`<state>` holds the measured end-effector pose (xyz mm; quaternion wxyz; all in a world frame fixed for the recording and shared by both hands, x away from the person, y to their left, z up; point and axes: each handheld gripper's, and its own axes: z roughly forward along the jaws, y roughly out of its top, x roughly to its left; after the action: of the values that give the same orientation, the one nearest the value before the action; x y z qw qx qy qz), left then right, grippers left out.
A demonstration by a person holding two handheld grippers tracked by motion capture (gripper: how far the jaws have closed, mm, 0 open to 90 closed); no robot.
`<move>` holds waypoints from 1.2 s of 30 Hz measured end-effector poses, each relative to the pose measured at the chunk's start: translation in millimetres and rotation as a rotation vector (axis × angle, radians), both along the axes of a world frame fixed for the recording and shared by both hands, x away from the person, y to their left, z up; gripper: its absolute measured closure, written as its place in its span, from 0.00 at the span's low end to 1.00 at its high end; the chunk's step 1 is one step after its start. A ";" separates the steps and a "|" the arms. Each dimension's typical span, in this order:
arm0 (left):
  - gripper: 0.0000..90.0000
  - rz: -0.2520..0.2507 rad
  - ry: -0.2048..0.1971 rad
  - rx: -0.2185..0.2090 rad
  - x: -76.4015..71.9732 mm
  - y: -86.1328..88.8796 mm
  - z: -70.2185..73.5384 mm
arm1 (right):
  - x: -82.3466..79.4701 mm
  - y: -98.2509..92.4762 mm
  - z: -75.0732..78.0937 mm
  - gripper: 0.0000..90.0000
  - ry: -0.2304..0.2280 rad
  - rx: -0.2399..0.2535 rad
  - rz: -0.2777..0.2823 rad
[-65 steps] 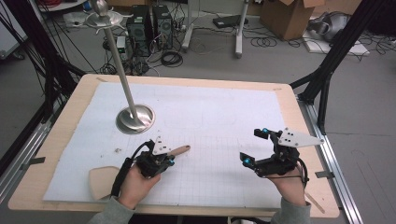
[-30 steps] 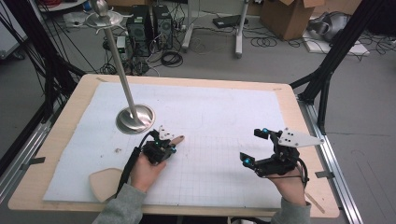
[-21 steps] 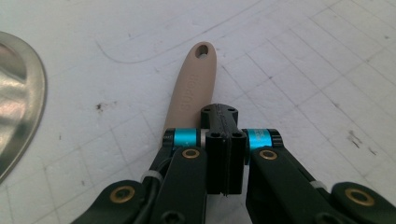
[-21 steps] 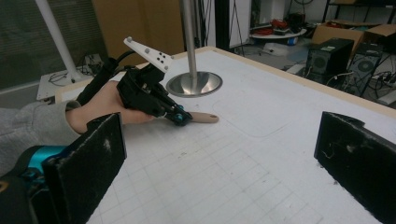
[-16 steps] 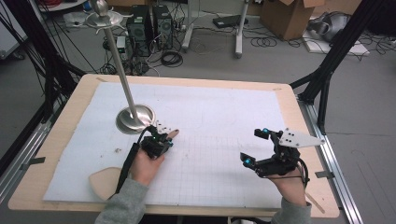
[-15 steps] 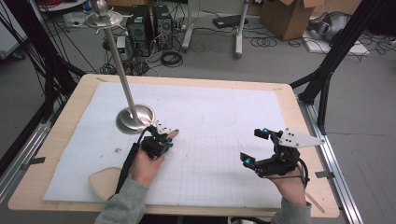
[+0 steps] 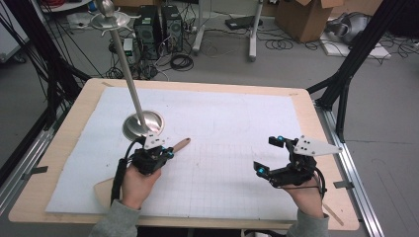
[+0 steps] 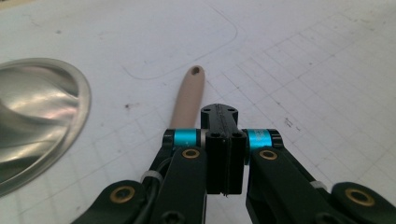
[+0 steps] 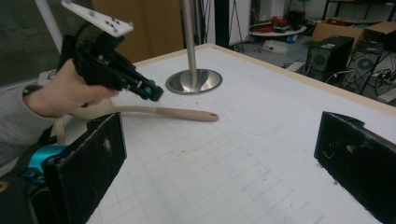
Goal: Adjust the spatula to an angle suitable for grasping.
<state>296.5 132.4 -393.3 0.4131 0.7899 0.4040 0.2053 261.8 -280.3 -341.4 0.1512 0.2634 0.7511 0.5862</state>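
My left gripper (image 8: pixel 225 140) sits bottom centre, jaws pressed together, nothing visible between them. A beige wooden handle (image 8: pixel 187 100) runs from behind the jaws toward upper centre, a hole at its tip. Shiny metal base (image 8: pixel 35 116) at left edge. White gridded mat (image 8: pixel 317 84) covers the desk.

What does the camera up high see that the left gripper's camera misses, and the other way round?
High view: the stand's tall pole and the right gripper, jaws open. Left gripper view: the left gripper, jaws shut, up close, and the little hole at the tip of the spoon handle. Both: the spoon handle, the stand's shiny base and the white mat.
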 end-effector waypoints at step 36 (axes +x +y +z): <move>0.87 -0.107 -0.059 -0.063 -22.2 96.8 21.5 | 3.9 6.4 -3.3 0.01 0.015 -0.030 0.002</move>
<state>274.3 229.2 -371.8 0.4599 0.7907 0.3550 0.1931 265.7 -273.9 -344.7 0.1490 0.2648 0.7612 0.5730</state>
